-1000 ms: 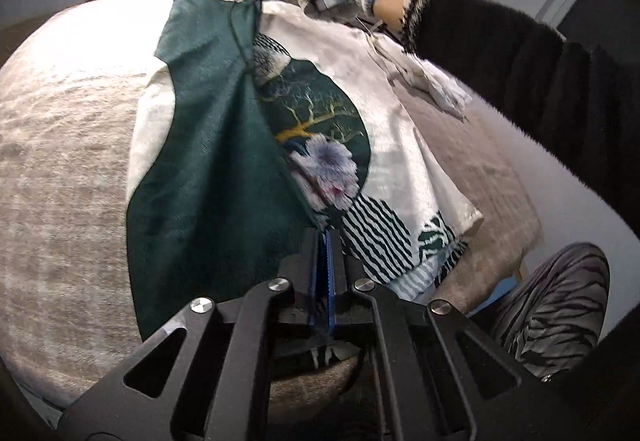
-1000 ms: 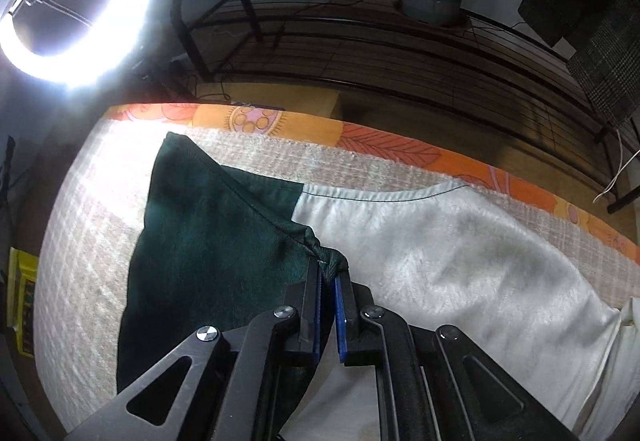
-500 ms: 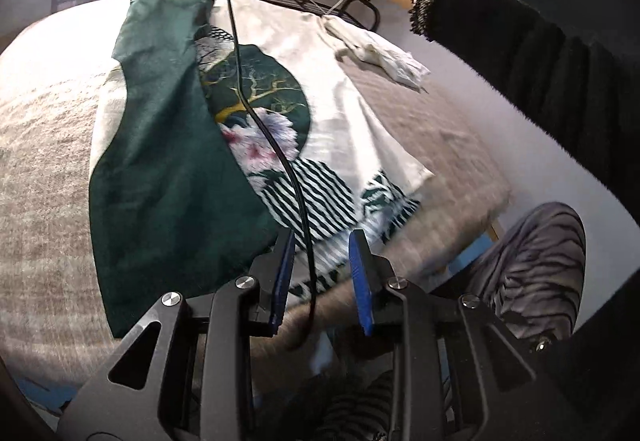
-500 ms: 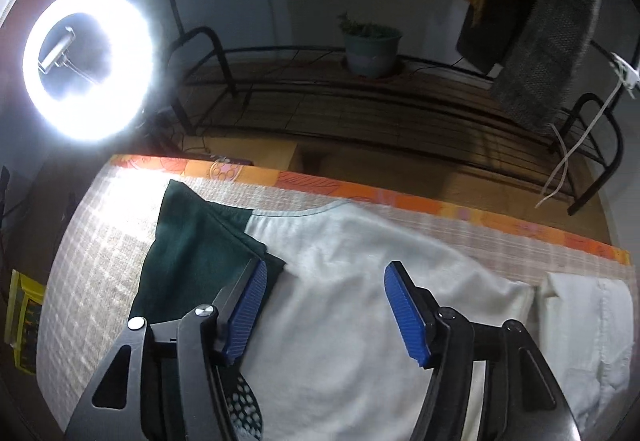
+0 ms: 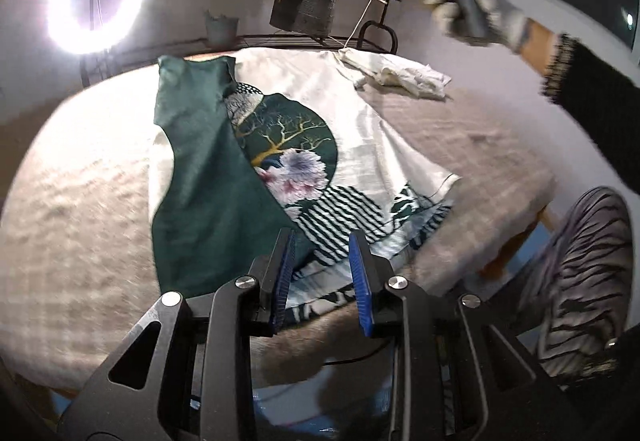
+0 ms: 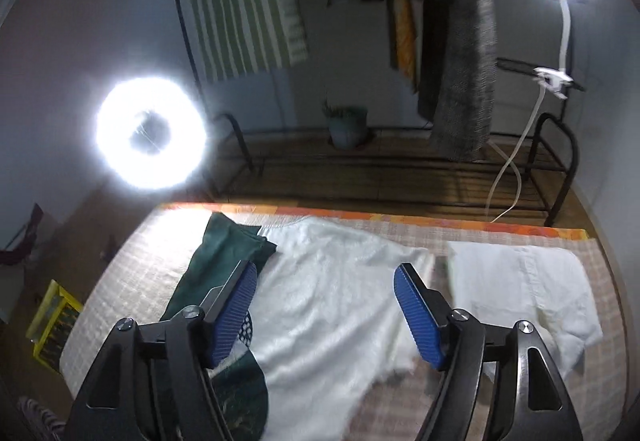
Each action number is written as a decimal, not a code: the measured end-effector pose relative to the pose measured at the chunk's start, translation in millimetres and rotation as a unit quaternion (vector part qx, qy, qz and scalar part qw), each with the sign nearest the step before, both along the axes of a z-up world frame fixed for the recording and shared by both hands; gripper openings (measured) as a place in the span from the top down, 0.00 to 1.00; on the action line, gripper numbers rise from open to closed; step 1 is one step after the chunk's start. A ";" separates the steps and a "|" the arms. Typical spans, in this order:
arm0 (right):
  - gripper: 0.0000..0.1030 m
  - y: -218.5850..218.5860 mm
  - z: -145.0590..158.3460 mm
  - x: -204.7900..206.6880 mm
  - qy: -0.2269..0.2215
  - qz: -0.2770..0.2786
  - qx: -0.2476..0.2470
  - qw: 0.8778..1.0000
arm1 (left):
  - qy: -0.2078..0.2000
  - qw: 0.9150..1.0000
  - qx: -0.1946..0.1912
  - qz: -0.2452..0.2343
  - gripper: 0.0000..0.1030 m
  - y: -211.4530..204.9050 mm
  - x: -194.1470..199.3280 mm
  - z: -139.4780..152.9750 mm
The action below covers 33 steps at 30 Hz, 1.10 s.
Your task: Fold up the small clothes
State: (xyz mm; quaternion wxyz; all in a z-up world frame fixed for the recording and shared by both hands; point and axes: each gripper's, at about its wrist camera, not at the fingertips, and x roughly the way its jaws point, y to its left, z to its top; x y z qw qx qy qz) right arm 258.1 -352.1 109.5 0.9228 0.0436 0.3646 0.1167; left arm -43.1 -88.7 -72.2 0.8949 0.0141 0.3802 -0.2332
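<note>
Left wrist: left hand-held gripper [image 5: 322, 273] jaws apart, nothing in them, hovering over the shirt [image 5: 280, 145] hem. Shirt lies flat on the table [image 5: 80, 209], green side panel folded over the print. White cloth [image 5: 400, 75] at far edge.

Right wrist: right hand-held gripper [image 6: 326, 315] jaws wide apart, empty, above the shirt [image 6: 328, 301]. Ring light [image 6: 151, 132] behind.

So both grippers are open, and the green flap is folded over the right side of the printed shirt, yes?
Not quite: the green flap lies over the left side of the printed shirt, as the left wrist view shows. The rest holds: the left gripper and the right gripper are both open.
</note>
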 end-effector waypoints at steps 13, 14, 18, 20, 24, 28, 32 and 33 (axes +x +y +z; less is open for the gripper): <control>0.33 -129.3 -18.2 -102.9 0.015 -0.049 0.001 0.999 | -0.017 0.998 -0.005 -0.067 0.74 -91.1 28.9 -0.5; 0.35 -139.5 -18.7 -108.1 0.018 -0.054 -0.002 0.998 | -0.015 0.997 -0.007 -0.076 0.74 -101.2 31.1 -1.8; 0.35 -172.3 -25.8 -115.5 0.035 -0.064 0.007 0.997 | 0.015 0.992 -0.023 -0.119 0.68 -145.0 45.6 -14.3; 0.35 -178.2 -34.0 -113.9 0.049 -0.056 0.022 0.997 | 0.031 0.990 -0.025 -0.132 0.55 -163.5 52.7 -22.8; 0.35 -173.5 -59.4 -102.1 0.076 -0.035 0.039 0.996 | 0.040 0.990 0.012 -0.136 0.54 -192.1 63.7 -40.7; 0.35 -155.7 -89.8 -75.6 0.112 -0.008 0.079 0.990 | 0.052 0.990 0.042 -0.124 0.61 -203.6 76.2 -56.6; 0.35 -127.3 -116.5 -45.4 0.140 0.017 0.089 0.986 | 0.069 0.992 0.012 -0.107 0.97 -204.6 87.7 -64.4; 0.35 -120.9 -122.5 -38.0 0.145 0.020 0.092 0.985 | 0.075 0.991 -0.010 -0.108 0.97 -202.3 87.3 -61.9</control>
